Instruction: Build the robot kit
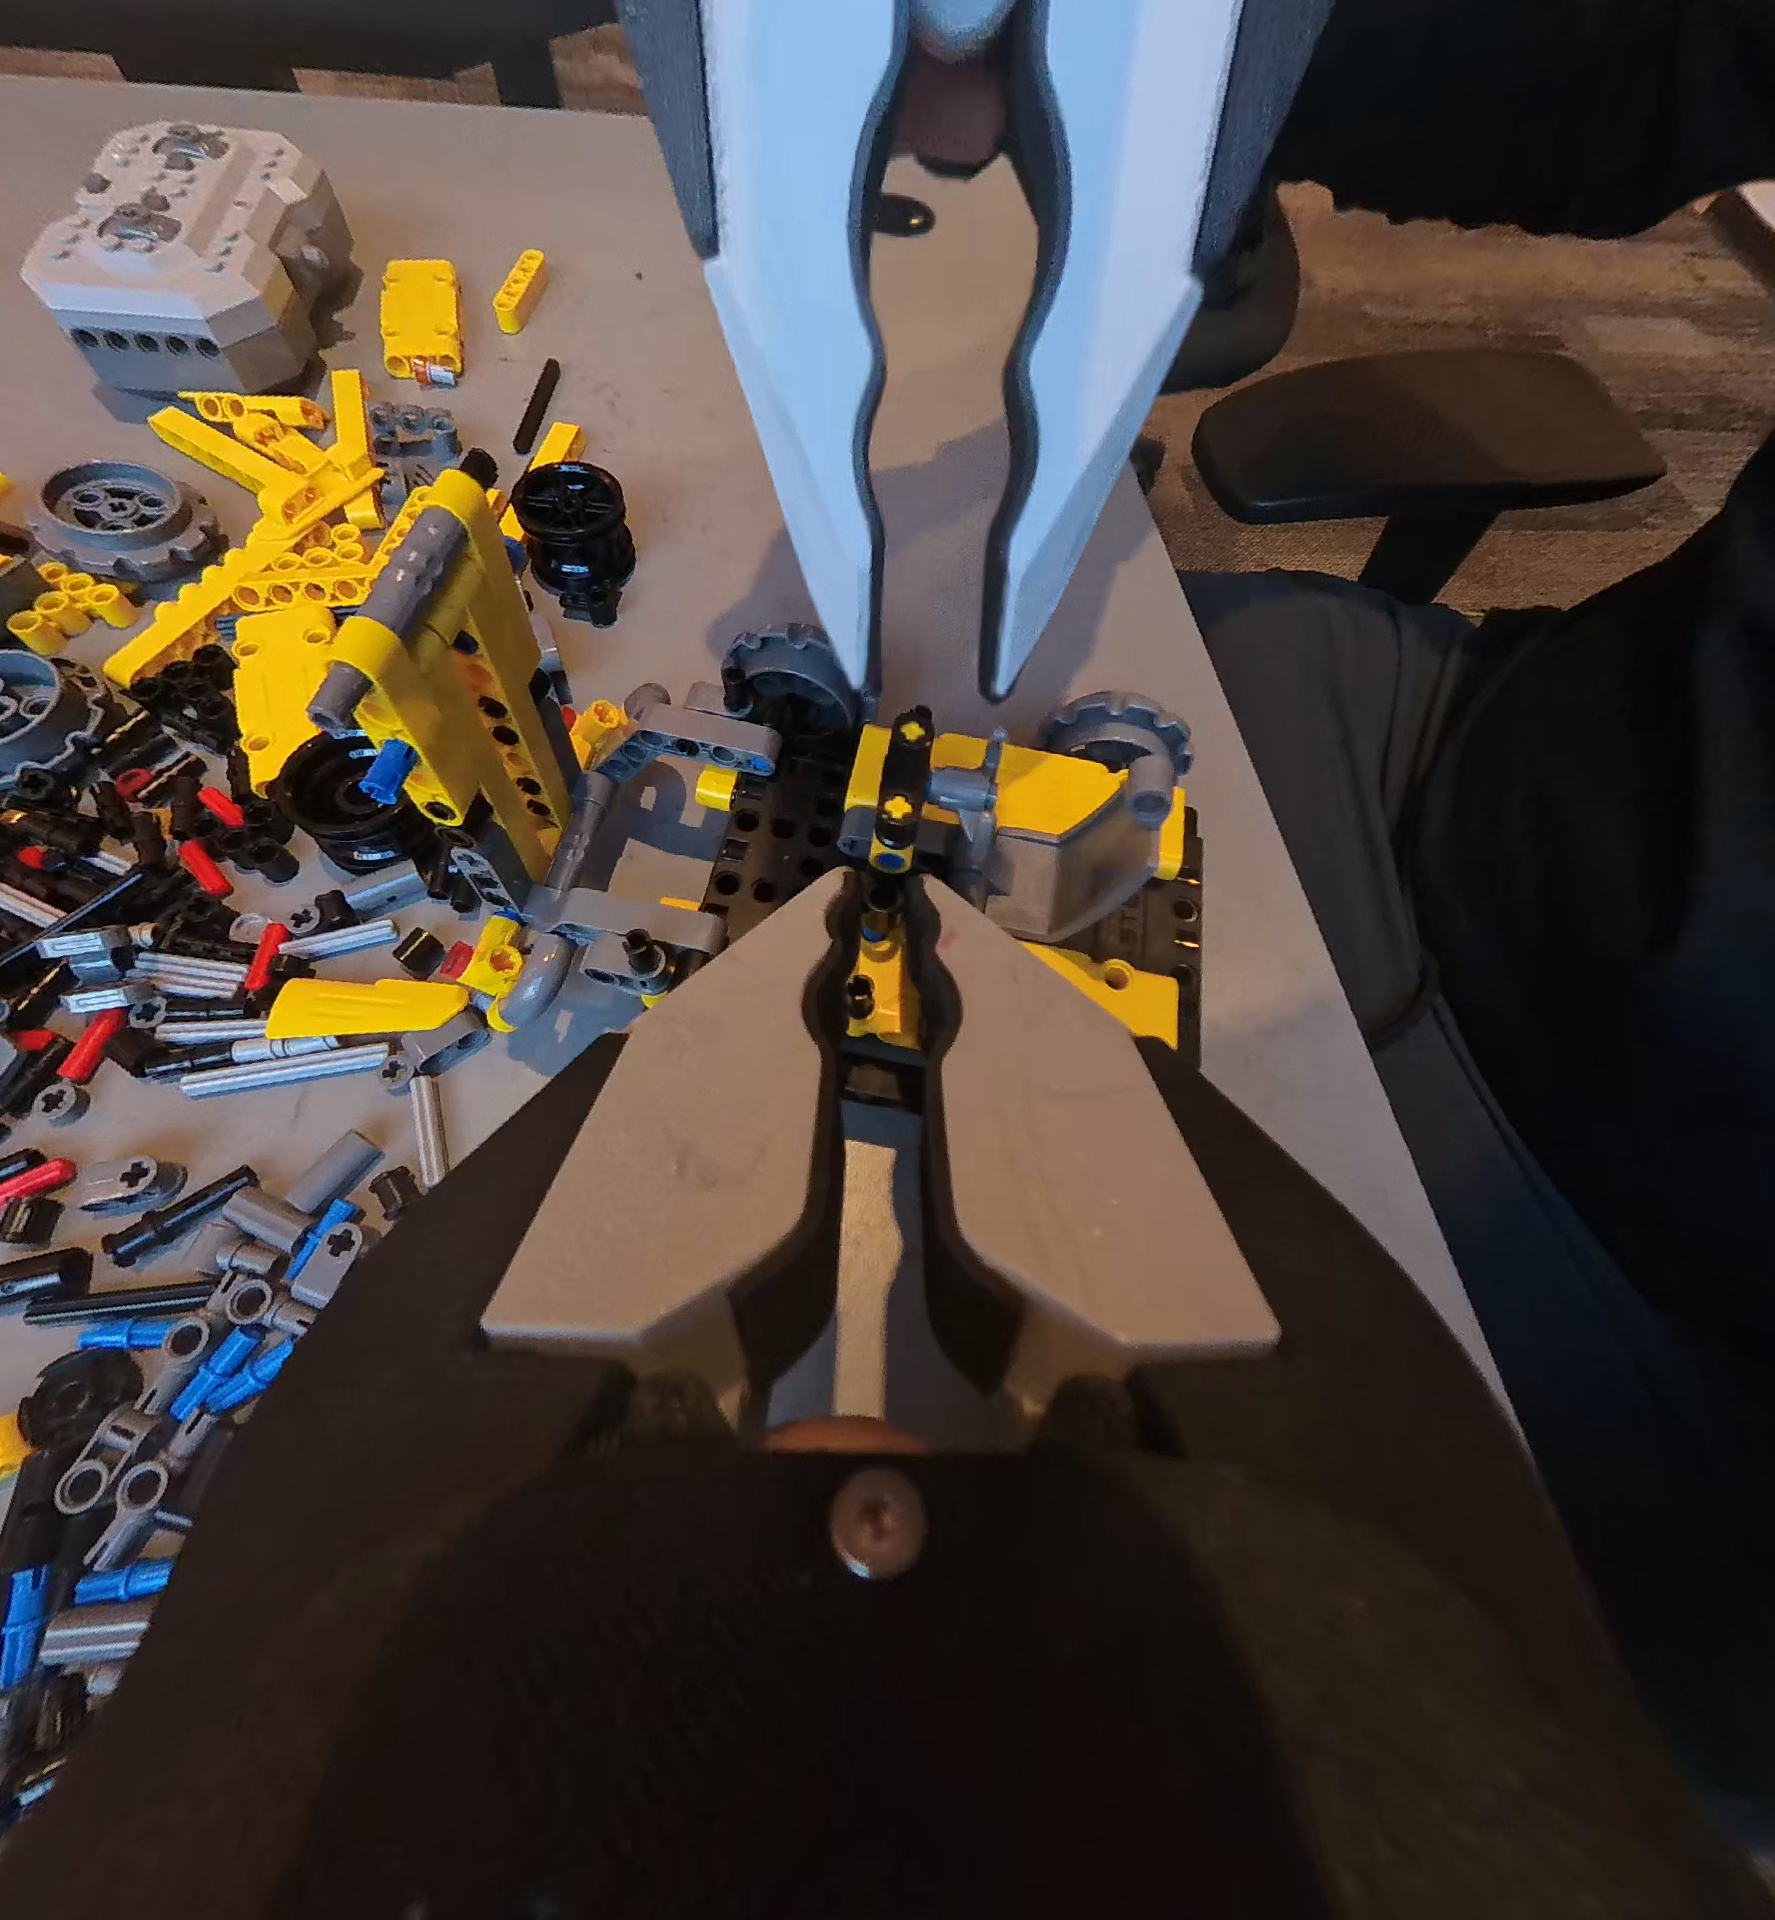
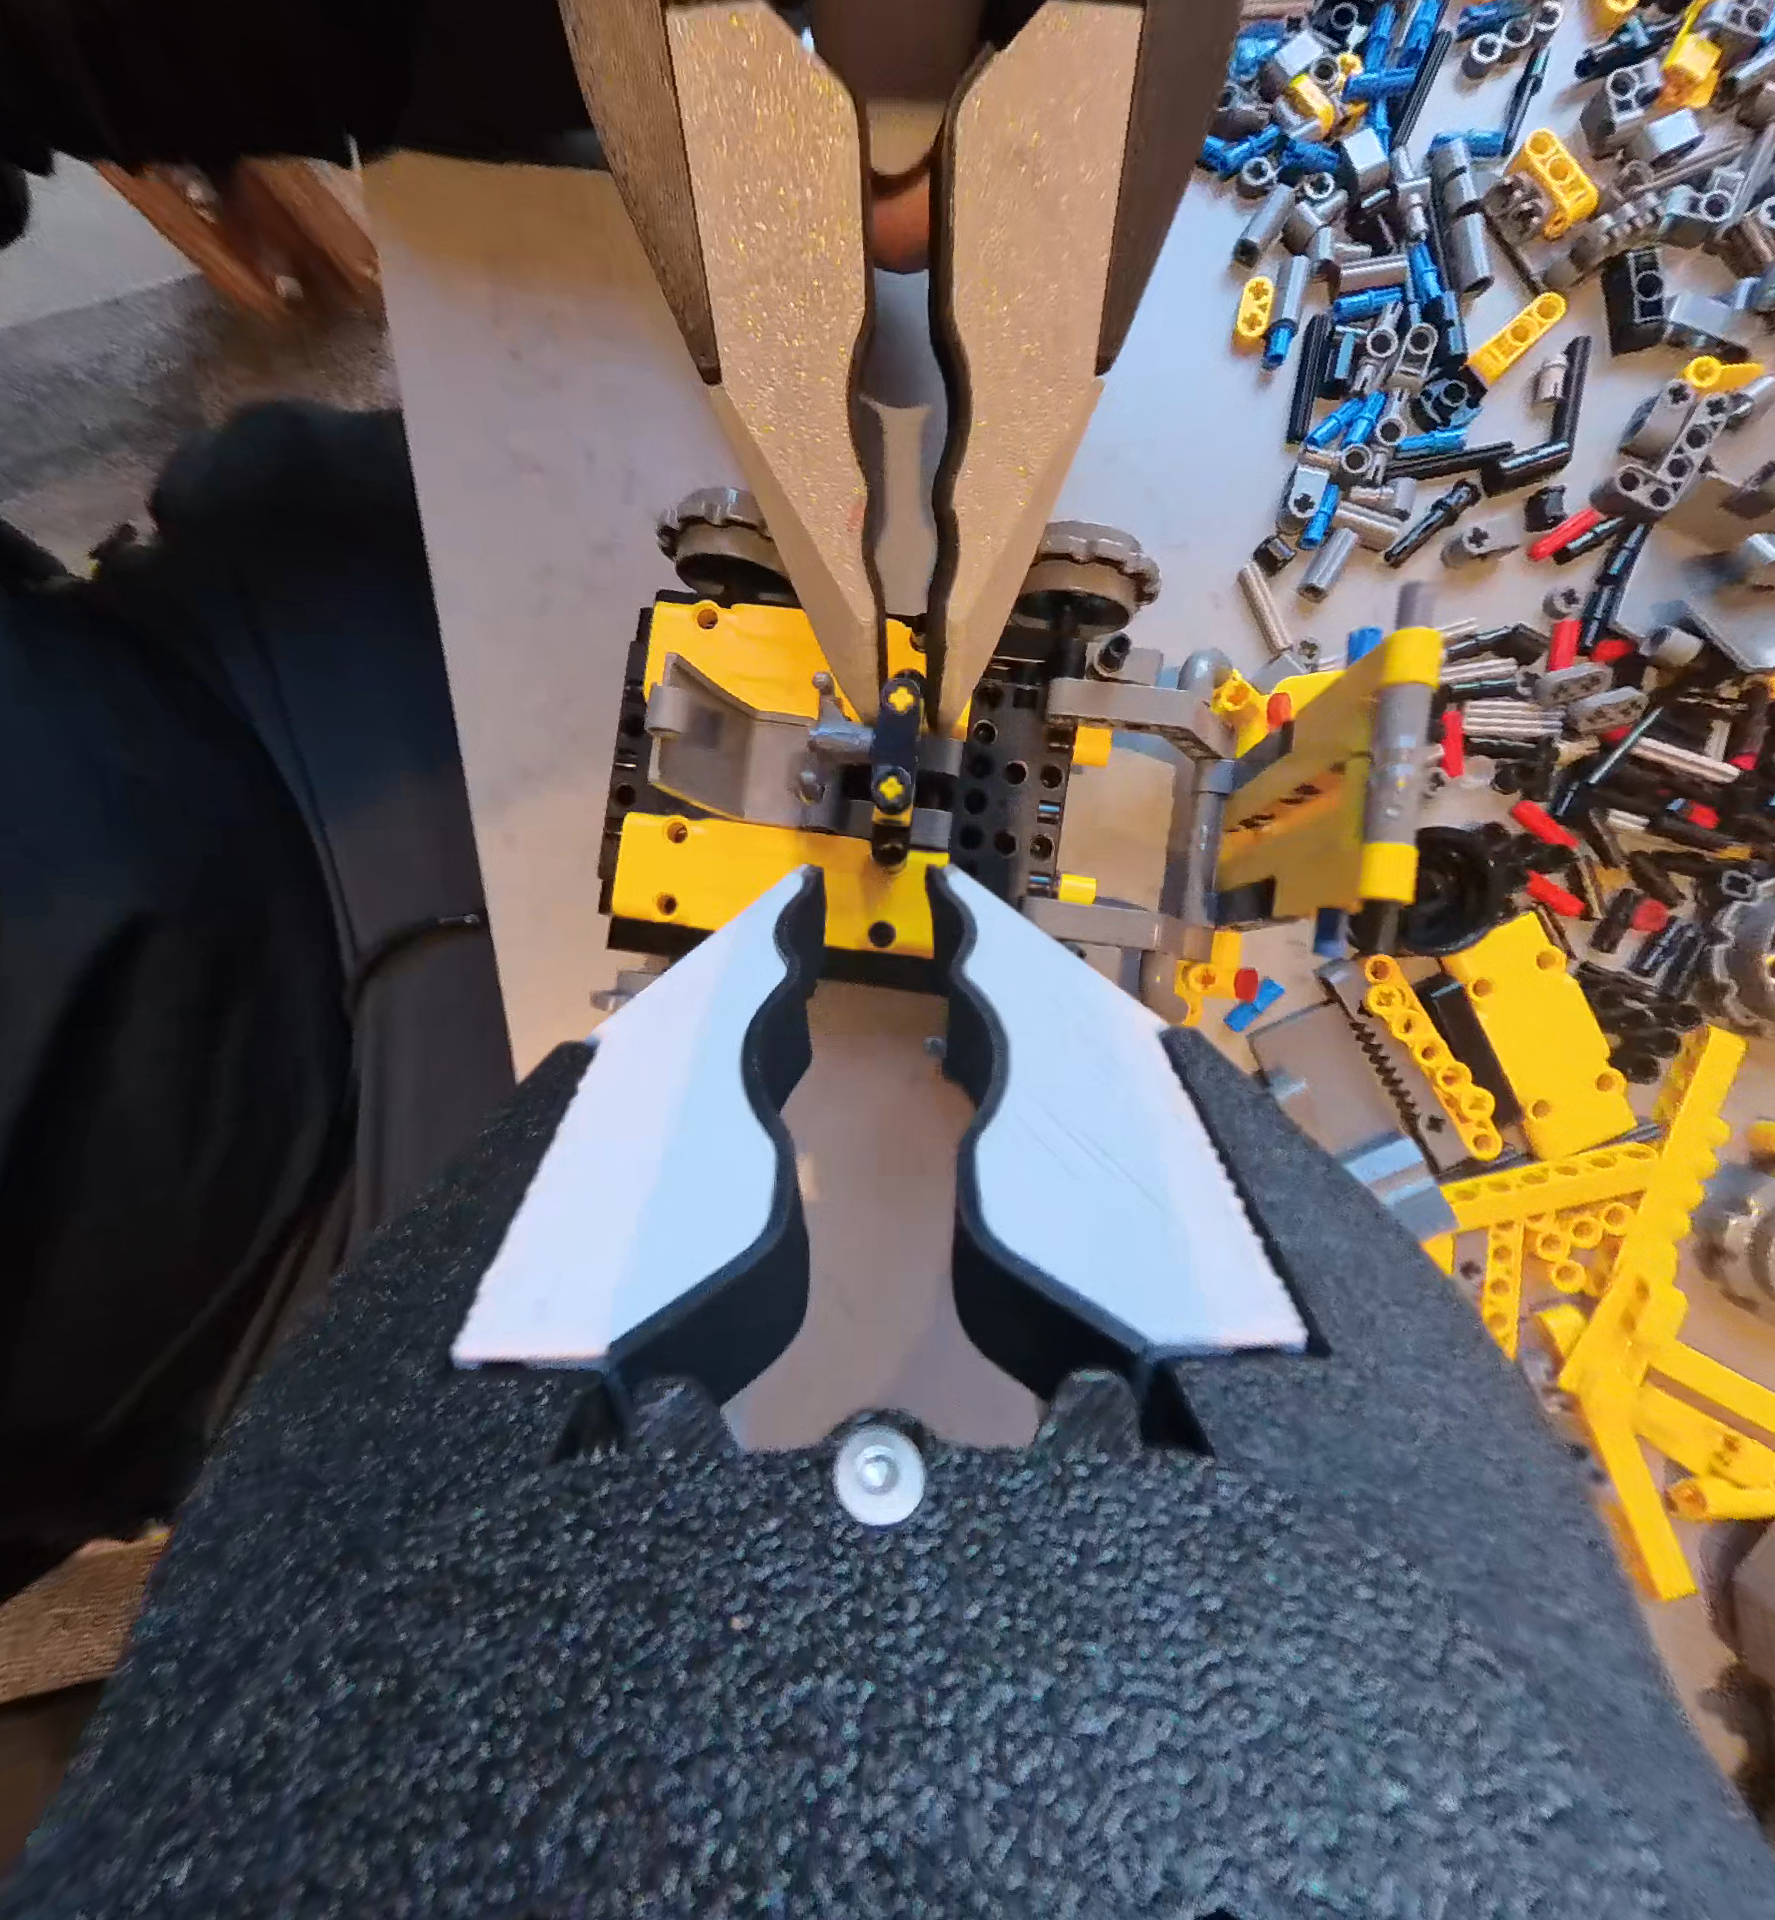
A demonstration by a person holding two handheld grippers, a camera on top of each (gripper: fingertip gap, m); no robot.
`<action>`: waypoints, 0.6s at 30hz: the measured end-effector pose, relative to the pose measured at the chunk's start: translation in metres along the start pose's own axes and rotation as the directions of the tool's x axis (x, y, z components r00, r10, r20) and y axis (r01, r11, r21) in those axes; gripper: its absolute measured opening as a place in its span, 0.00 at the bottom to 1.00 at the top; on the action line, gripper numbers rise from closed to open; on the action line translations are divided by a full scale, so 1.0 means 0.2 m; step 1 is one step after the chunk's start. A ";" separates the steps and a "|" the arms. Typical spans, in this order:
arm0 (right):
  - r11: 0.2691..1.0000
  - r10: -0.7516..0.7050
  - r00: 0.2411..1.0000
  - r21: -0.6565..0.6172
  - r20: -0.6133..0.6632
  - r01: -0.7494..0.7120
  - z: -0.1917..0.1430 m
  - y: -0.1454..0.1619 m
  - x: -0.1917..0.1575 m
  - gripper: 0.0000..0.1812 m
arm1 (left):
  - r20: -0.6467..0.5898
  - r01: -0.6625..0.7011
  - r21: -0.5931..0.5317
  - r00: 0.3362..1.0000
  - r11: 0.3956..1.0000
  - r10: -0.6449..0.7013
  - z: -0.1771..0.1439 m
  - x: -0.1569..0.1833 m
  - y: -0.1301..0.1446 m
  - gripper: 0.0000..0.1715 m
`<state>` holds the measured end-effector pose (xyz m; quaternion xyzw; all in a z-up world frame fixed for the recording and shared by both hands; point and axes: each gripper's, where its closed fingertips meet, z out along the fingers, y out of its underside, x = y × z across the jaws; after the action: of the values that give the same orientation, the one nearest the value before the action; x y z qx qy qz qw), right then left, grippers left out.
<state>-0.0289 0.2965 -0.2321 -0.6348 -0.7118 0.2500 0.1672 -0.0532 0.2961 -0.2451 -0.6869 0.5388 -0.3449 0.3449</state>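
Observation:
A yellow, black and grey brick vehicle model (image 1: 1049,810) stands near the table's edge, with an upright black link (image 1: 904,774) carrying yellow axle ends on its top. My left gripper (image 1: 888,883), grey-fingered, is shut on the near end of that link. In the right wrist view it (image 2: 906,707) comes in from above onto the link (image 2: 898,748). My right gripper (image 2: 878,881), white-fingered, is open and its fingertips flank a yellow beam on the near side of the model (image 2: 737,748). In the left wrist view it (image 1: 933,688) reaches down opposite my left gripper.
A dense pile of loose beams, pins and axles (image 1: 187,935) covers the table's left. In it are a grey motor block (image 1: 176,260), a yellow frame piece (image 1: 447,665) and wheels (image 1: 571,520). The table edge (image 1: 1278,935) runs just right of the model. A chair armrest (image 1: 1423,436) and a person's dark clothing lie beyond.

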 end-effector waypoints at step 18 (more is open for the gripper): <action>0.999 0.032 0.998 0.021 0.051 -0.033 0.07 -0.01 0.02 0.04 | 0.058 0.013 0.010 0.998 1.000 -0.014 -0.10 -0.05 -0.02 0.10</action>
<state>-0.0380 0.2987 -0.2423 -0.6379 -0.7026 0.2764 0.1520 -0.0709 0.3044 -0.2321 -0.6984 0.5223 -0.3299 0.3613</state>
